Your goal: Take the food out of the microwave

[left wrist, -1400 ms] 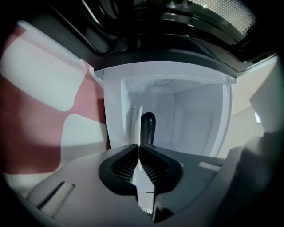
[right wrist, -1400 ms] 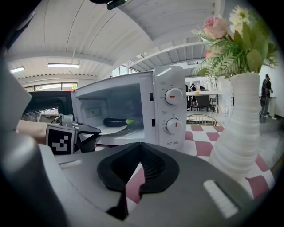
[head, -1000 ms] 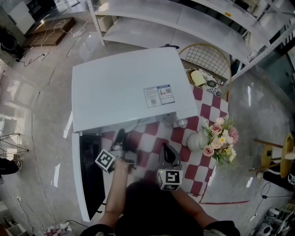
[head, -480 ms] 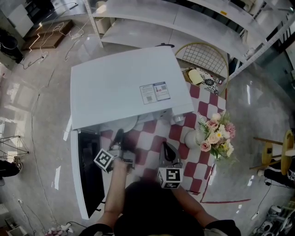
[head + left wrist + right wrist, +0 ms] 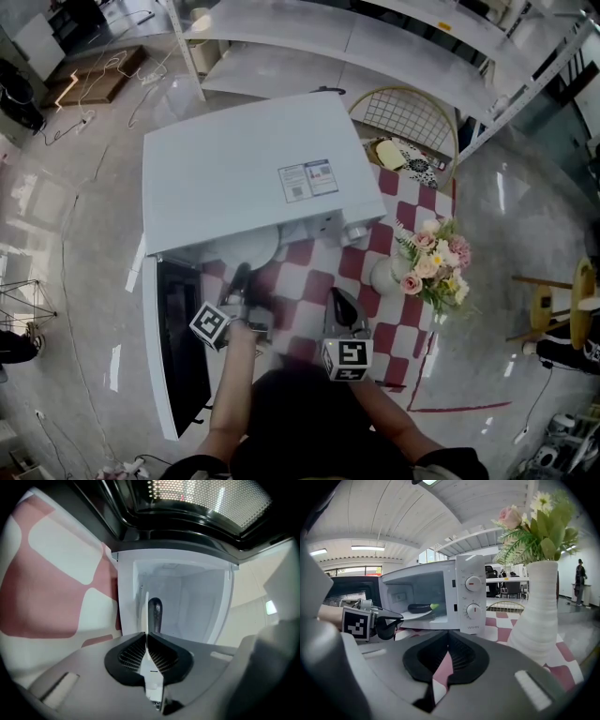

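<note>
The left gripper (image 5: 242,274) is clamped on the near rim of a white plate (image 5: 246,248), which juts past the front edge of the microwave (image 5: 244,178). A dark eggplant (image 5: 419,607) lies on the plate, inside the oven's mouth. The door (image 5: 183,356) stands wide open on the left gripper's outer side. The right gripper (image 5: 337,298), jaws together and empty, hangs over bare checked tablecloth (image 5: 314,286), apart from the plate, with a vase (image 5: 384,278) of flowers near its right.
</note>
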### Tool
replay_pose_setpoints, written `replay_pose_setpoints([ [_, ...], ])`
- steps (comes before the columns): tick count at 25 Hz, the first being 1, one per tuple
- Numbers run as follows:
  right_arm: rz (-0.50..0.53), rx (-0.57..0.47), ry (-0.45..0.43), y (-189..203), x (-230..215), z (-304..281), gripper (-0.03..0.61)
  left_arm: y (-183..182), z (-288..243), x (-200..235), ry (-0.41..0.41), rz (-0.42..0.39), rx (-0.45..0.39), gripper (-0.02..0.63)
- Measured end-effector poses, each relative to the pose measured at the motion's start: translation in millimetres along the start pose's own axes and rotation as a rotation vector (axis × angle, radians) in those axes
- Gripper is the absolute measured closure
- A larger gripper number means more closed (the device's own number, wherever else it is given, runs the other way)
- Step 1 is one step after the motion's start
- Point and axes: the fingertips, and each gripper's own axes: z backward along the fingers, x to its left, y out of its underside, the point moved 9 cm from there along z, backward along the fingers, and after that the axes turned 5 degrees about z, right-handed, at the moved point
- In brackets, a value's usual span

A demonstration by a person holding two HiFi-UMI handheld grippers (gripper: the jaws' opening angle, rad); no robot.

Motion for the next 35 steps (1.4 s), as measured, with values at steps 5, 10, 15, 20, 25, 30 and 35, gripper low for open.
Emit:
replay_pose_setpoints([
  [5,0.005,-0.003,0.005,3,0,6,0.577,3,7,1,-0.004,-0.005,0.010,0.601],
  [10,-0.007,-0.004,0.015,4,-1,10,0.577,6,11,2,-0.003,0.004,0.019,0.601],
  [15,-0.021,-0.009,0.013,4,-1,13,0.577,9,16,0,0.008,0.009,0.028,0.601],
  [20,-0.043,-0.008,0.018,8,0,16,0.577,11,22,2,0.012,0.010,0.033,0.601],
  [25,-0.046,-0.010,0.021,9,1,22,0.577,13,29,2,0.016,0.012,0.041,0.601],
  [30,-0.049,-0.021,0.030,9,2,29,0.577,14,35,0,0.018,0.003,0.046,0.601],
  [35,-0.057,-0.022,0.035,12,3,37,0.577,20,40,0,0.020,0.008,0.060,0.601],
])
